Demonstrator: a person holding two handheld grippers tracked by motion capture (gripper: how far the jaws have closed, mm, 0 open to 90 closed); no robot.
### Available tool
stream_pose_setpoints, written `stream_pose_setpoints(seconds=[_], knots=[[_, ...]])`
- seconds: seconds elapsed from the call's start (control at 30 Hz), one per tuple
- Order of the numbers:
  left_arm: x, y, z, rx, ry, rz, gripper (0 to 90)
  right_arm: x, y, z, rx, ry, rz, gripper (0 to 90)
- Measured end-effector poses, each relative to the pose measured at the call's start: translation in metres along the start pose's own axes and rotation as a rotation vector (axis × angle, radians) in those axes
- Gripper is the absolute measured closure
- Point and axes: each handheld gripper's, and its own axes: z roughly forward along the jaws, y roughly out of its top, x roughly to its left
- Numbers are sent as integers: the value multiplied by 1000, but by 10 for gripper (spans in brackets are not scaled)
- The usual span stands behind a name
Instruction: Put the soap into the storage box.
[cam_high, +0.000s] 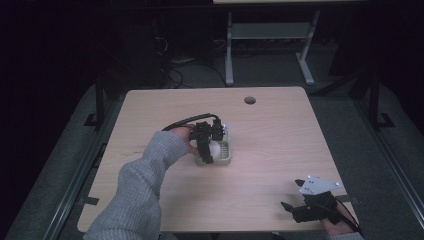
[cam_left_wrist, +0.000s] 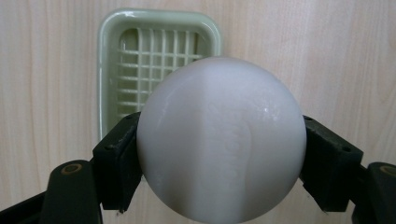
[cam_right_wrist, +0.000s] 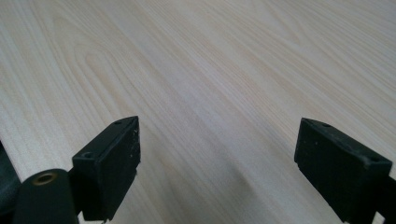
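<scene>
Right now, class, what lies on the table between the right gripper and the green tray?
Only bare wood: the high view shows nothing between the right gripper and the green tray.

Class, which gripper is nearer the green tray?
Left. The left gripper holds a white ball just above the green tray; the right gripper sits far off, near the table's edge.

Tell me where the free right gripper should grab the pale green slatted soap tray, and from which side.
Grip the pale green slatted soap tray by one raised long rim, coming straight down from above with one jaw inside, one outside. It lies flat on the wooden table, so its thin upright wall is probably the best hold. The right gripper is open.
</scene>
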Motion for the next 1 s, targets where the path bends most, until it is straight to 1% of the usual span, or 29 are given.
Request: stream_pose_setpoints(seconds=[0.03,0.17,0.23,0.3,0.37,0.43,0.47,0.53,0.67,0.83,0.87,1.0], knots=[[1,0,1,0,-6,-3,242,0,0,0,0,0,0,139],[4,0,4,0,2,-5,242,0,0,0,0,-2,2,139],[7,-1,5,-1,-1,-17,242,0,0,0,0,0,-1,139],[11,-2,6,-2,6,-19,242,0,0,0,2,0,-1,139],[13,-3,8,0,2,-31,242,0,0,1,2,0,-1,139],[15,-3,9,-2,7,-32,242,0,0,1,1,-1,0,139],[15,-3,10,-1,3,-35,242,0,0,1,2,0,2,139],[16,-2,12,4,10,-33,242,0,0,1,1,-2,2,139],[18,0,16,12,9,-37,242,0,0,0,1,-1,1,139],[21,2,19,4,14,-45,242,0,0,1,3,1,1,139],[22,2,20,7,15,-42,241,0,0,1,3,1,1,139],[25,2,24,10,15,-51,242,0,0,0,6,1,0,139]])
